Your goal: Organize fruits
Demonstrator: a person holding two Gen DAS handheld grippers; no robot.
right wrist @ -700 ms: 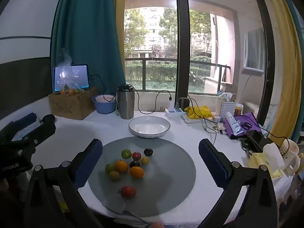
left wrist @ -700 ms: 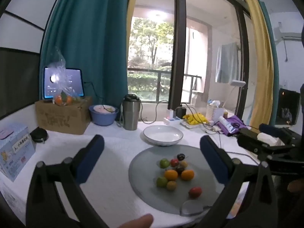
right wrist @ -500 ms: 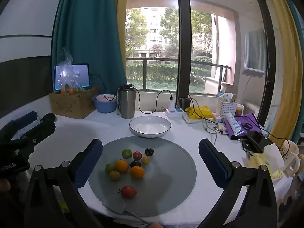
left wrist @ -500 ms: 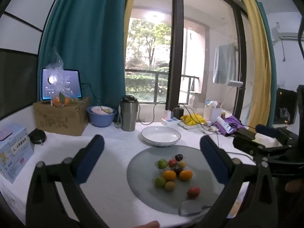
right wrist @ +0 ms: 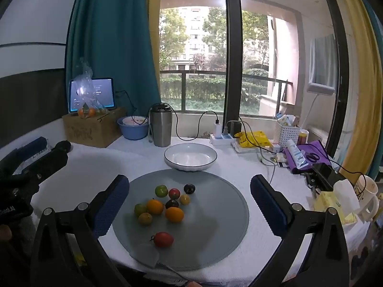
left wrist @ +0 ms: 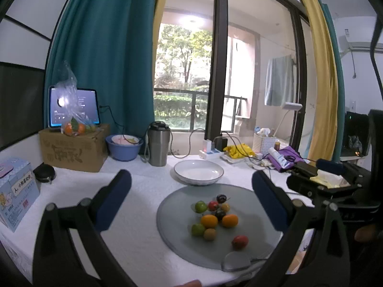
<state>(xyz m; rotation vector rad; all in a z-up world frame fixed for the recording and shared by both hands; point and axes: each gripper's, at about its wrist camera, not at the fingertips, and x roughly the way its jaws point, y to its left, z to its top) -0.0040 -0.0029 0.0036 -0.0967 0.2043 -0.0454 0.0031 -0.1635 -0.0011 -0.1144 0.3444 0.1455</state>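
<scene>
**Both grippers wide, fruit untouched**

Little had shifted since the earlier frames; the left view had drifted slightly, the fruits [right wrist: 165, 205] lay just as before, clustered on the round grey mat [right wrist: 215, 215]; the white bowl [right wrist: 190, 158] sat empty just behind; left gripper [left wrist: 191, 198] and right gripper [right wrist: 190, 203] both hovered above the table, jaws spread apart, nothing between them.

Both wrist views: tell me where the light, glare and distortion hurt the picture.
Left wrist view: the ceiling lamp outside the window blows out white; the teal curtain bows with fisheye distortion; the small fruits are evenly lit and sharp. Right wrist view: the bright window leaves the walls dim, the tablet glares through a plastic bag, corners go black.
</scene>
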